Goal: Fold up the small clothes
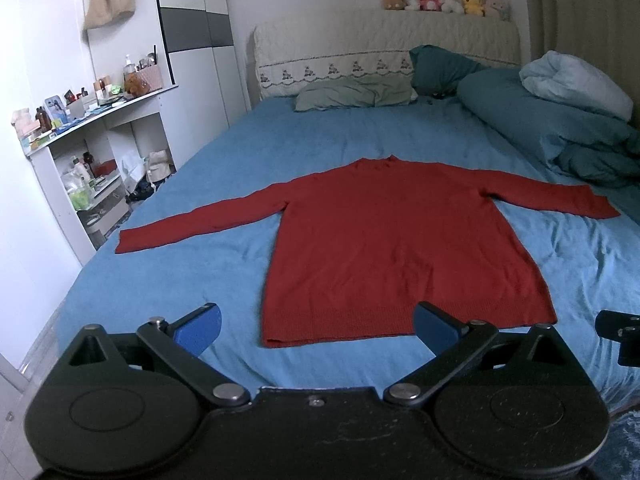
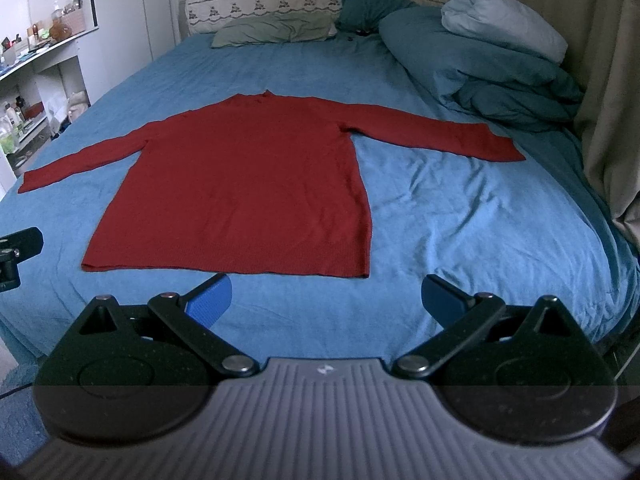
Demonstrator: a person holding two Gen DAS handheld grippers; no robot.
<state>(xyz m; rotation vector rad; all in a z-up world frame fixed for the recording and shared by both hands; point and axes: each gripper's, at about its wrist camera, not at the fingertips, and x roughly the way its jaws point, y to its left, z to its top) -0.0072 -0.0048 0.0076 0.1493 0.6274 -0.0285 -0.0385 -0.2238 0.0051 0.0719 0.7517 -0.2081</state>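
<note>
Both jaws spread wide, nothing held: left gripper [image 1: 316,330], right gripper [image 2: 326,298]; risk of bunching red sweater [image 2: 240,184] or snagging blue sheet [image 2: 460,220] underneath

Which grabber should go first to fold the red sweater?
Probably the left gripper. Its open jaws sit right at the red sweater's bottom hem, with one jaw overlapping it. The right gripper, also open, hangs over bare blue sheet, short of the hem's right corner.
</note>
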